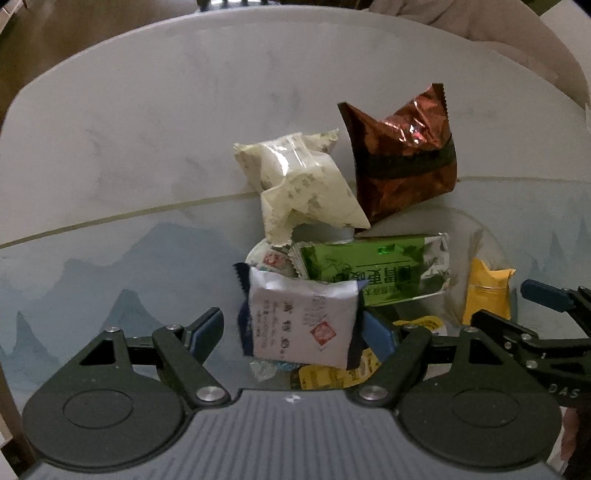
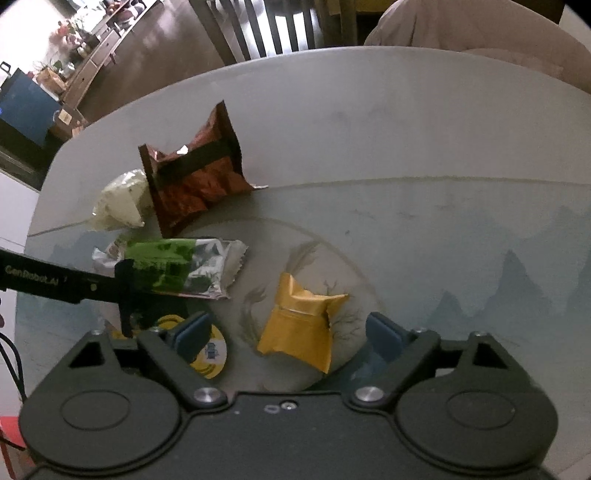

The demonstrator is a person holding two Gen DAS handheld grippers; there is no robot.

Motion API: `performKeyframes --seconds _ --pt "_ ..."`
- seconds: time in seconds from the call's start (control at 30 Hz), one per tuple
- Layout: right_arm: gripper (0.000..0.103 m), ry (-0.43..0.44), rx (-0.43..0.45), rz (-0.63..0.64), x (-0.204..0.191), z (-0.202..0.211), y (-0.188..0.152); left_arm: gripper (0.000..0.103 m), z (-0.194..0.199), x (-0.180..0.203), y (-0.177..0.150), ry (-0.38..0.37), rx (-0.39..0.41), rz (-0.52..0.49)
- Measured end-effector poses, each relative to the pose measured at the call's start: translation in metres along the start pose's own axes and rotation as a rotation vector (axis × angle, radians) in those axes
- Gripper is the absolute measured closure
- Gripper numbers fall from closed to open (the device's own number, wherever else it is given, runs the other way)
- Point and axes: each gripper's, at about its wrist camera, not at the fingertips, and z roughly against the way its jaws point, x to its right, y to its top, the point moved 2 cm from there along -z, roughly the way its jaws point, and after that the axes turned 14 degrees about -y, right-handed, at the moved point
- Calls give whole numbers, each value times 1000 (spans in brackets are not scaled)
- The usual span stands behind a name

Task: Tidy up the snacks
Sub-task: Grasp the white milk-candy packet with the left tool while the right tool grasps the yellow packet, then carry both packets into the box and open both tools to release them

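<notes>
Snack packets are piled on a round table (image 1: pixel 147 129) printed with pale mountains. My left gripper (image 1: pixel 295 325) points down, open, around a white packet with dark blue edges (image 1: pixel 303 321); its left pad stands clear of it. Behind lie a green packet (image 1: pixel 376 269), a cream packet (image 1: pixel 299 184) and a brown foil packet (image 1: pixel 402 158). My right gripper (image 2: pixel 288 325) is open, with a yellow packet (image 2: pixel 303 328) between its fingers, untouched. A round yellow-and-white snack (image 2: pixel 212 354) lies by its left finger. The left gripper's black arm (image 2: pixel 74 284) enters from the left.
The yellow packet rests on a round clear plate (image 2: pixel 332 240) with a painted design. A slatted chair (image 2: pixel 280 26) and beige fabric (image 2: pixel 480 29) stand beyond the table's far edge. Bare tabletop (image 2: pixel 443 166) stretches to the right and back.
</notes>
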Motion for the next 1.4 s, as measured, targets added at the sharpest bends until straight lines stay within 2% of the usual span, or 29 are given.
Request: performKeyframes --seconds 0.23,0.37,0.43,0.5,0.63,0.7,0.77,1.13,1.4 --pt "24 -32 -3 17 -5 -9 -1 22 -12 -1 4 13 -23 -9" --pt "31 -48 0 43 -12 -11 -4 22 -13 -1 3 22 -10 -5" --pt "35 -56 -2 52 -14 -11 -6 26 -11 -1 2 26 -1 -7" --pt "40 -66 7 57 -16 -11 -8 36 -10 -3 -2 34 6 -3" --pt "51 -84 12 52 -19 -11 -9 43 -4 -5 -10 39 30 13" --pt "64 -95 19 49 -17 -9 -10 45 0 -10 -12 34 44 27" --pt "69 -90 28 46 -16 -7 -11 47 4 -12 -15 38 62 38" --pt "71 -43 76 12 -5 30 -19 48 32 -25 -29 -15 168 121" --pt "71 -6 136 12 -2 76 -29 48 80 -26 -45 -46 256 140"
